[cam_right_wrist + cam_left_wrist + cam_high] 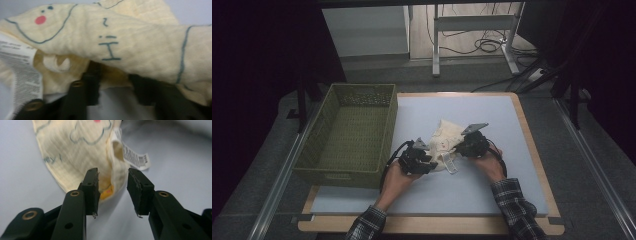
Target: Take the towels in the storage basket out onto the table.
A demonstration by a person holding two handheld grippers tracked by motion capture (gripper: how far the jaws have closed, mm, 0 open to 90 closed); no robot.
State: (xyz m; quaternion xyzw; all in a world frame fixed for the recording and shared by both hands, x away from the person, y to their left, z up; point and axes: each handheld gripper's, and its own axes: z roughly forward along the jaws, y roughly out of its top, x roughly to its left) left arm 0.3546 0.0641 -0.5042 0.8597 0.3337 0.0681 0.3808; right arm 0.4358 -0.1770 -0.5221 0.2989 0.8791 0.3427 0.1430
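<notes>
A cream cloth (446,136) printed with blue outlines and a pink dot lies crumpled mid-table. My left gripper (433,161) points at its near left edge. In the left gripper view the gripper (112,173) is open, and the cloth (75,150) hem with an orange tag lies between and just beyond the tips. A white care label (133,155) sticks out to the right. My right gripper (458,148) is at the cloth's right side. In the right gripper view the cloth (140,45) drapes over the tips of the gripper (113,75), whose jaws stand apart.
An olive green slatted basket (362,89) stands at the table's left edge, close to my left hand. The pale mat on the table (462,192) has a wooden rim. Desk legs and cables stand on the floor beyond.
</notes>
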